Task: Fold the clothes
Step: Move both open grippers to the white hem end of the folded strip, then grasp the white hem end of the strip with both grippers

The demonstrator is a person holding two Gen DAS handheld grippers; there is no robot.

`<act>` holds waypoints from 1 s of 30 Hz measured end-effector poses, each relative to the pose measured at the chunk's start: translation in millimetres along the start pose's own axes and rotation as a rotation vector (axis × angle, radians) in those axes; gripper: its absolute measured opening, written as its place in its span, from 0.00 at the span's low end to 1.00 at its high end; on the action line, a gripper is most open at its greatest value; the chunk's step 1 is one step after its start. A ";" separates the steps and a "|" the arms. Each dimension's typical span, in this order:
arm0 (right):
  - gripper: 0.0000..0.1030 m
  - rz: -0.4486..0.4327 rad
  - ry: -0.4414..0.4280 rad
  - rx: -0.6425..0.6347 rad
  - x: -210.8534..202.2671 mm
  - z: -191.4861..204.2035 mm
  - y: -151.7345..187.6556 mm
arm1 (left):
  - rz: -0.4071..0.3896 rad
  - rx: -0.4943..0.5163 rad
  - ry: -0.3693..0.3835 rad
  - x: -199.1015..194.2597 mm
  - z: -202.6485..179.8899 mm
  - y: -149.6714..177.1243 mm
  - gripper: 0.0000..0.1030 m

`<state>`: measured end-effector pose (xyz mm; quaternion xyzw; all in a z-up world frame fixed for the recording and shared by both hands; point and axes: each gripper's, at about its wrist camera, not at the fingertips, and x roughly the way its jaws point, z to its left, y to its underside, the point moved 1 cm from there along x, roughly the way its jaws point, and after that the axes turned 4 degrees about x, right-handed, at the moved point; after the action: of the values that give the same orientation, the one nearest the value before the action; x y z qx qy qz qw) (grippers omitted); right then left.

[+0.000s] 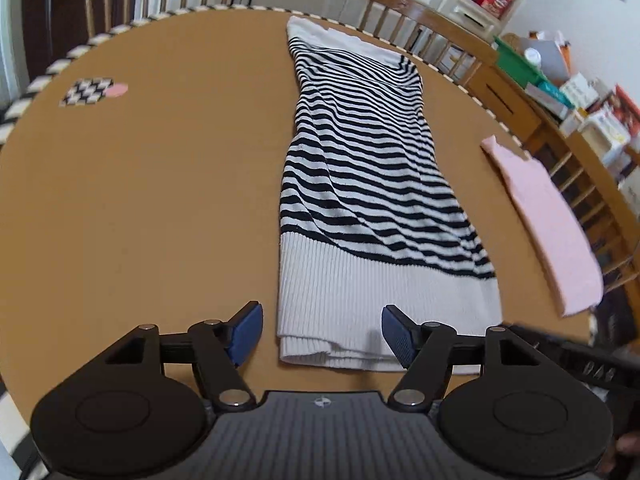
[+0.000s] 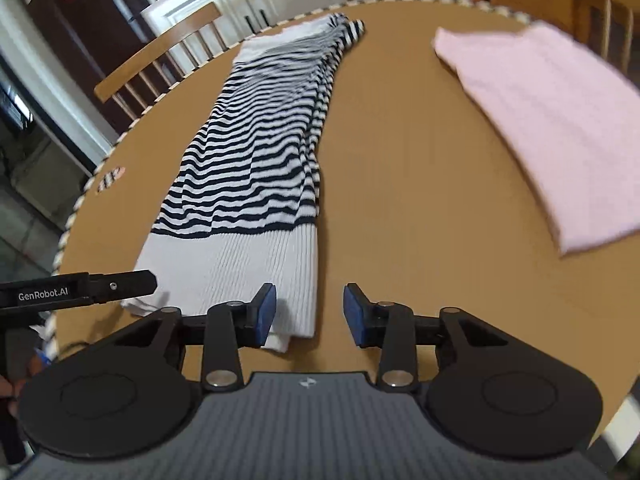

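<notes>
A black-and-white striped sweater (image 1: 360, 168) lies as a long narrow strip on the round brown table (image 1: 160, 200), its white ribbed hem toward me. My left gripper (image 1: 322, 334) hovers over the hem's left part, open, with nothing pinched between its blue pads. In the right wrist view the same sweater (image 2: 256, 168) runs away to the upper left. My right gripper (image 2: 310, 314) is open at the hem's right corner, its left pad over the white rib, the right pad over bare table. The left gripper's black finger (image 2: 100, 286) shows at the left edge.
A folded pink garment (image 2: 552, 128) lies on the table's right side, seen also as the pink garment (image 1: 552, 228). A small checkered patch with a pink dot (image 1: 90, 90) sits at the far left. Wooden chairs (image 1: 420, 12) and cluttered shelves (image 1: 560, 80) surround the table.
</notes>
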<state>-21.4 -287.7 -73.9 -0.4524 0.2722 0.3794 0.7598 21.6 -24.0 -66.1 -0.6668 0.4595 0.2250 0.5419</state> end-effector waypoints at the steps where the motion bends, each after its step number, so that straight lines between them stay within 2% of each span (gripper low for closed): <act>1: 0.40 -0.001 -0.013 0.006 1.4 1.0 0.6 | 0.007 -0.009 0.020 1.1 1.0 -1.5 0.66; 4: 0.40 0.017 -0.050 0.016 6.3 9.1 3.0 | 0.025 0.011 0.039 4.2 -3.1 -3.0 0.65; 10: 0.40 0.004 -0.016 -0.065 9.8 29.5 9.2 | 0.038 0.091 0.028 4.1 -13.7 1.4 0.57; 11: 0.40 0.002 -0.007 -0.075 10.7 31.9 9.7 | 0.036 0.092 0.018 3.3 -12.6 2.0 0.50; 12: 0.38 0.000 0.001 -0.085 11.5 34.3 10.2 | 0.034 0.091 0.008 2.6 -11.1 2.5 0.28; 13: 0.23 0.007 0.000 -0.085 13.0 35.2 10.6 | 0.046 0.073 0.019 3.9 -6.4 2.7 0.15; 14: 0.14 0.017 -0.002 -0.082 14.6 35.6 11.0 | 0.051 0.039 0.040 4.1 -1.0 2.6 0.14; 16: 0.13 0.024 -0.022 -0.058 15.9 36.0 11.7 | 0.061 -0.005 0.071 4.8 6.6 1.3 0.13; 22: 0.13 0.063 -0.031 -0.005 11.4 30.0 6.9 | 0.078 0.008 0.072 -3.1 8.8 0.0 0.09; 30: 0.12 0.228 -0.107 -0.004 -37.2 29.5 29.1 | 0.220 -0.057 0.136 -52.1 13.8 23.8 0.09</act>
<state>-64.2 -264.7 -46.7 -0.3992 0.2803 0.4874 0.7243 -20.9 8.3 -41.1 -0.6412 0.5591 0.2503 0.4622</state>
